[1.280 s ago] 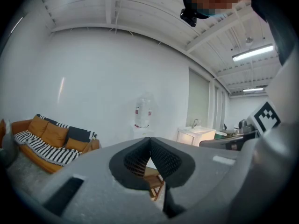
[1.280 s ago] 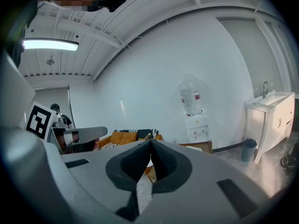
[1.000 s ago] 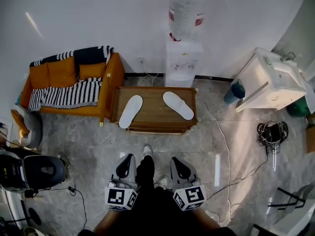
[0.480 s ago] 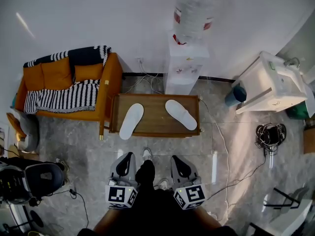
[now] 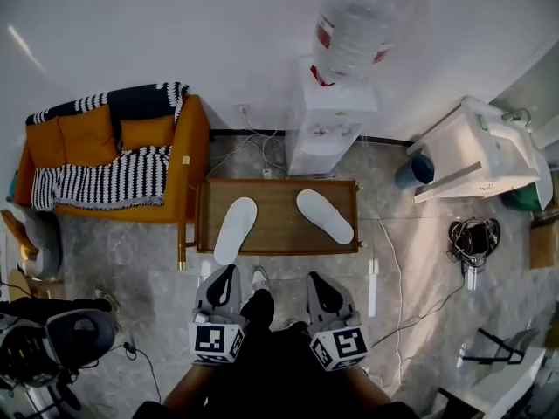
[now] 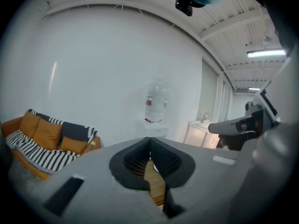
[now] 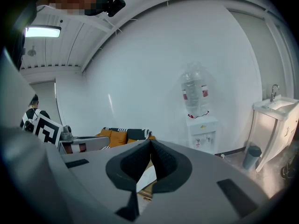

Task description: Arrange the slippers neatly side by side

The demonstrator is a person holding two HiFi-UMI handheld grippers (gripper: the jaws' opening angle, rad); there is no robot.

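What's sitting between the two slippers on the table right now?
Nothing. Between the left slipper and the right slipper, the head view shows only bare wooden table top.

My left hand-held gripper [image 6: 150, 141] has a grey, matt plastic shell, and its pads [image 6: 134, 160] are black with a fine gridded texture. My right hand-held gripper [image 7: 150, 143] looks the same. The table [image 5: 278, 221] is brown wood, smooth with a dull sheen. The left slipper [image 5: 235, 230] and right slipper [image 5: 325, 216] look like white, soft, matt cloth. The floor [image 5: 131, 260] is glossy grey stone-look tile. The sofa [image 5: 188, 164] has smooth orange upholstery under a striped knitted blanket [image 5: 96, 177]. The water bottle [image 5: 362, 16] is clear plastic.
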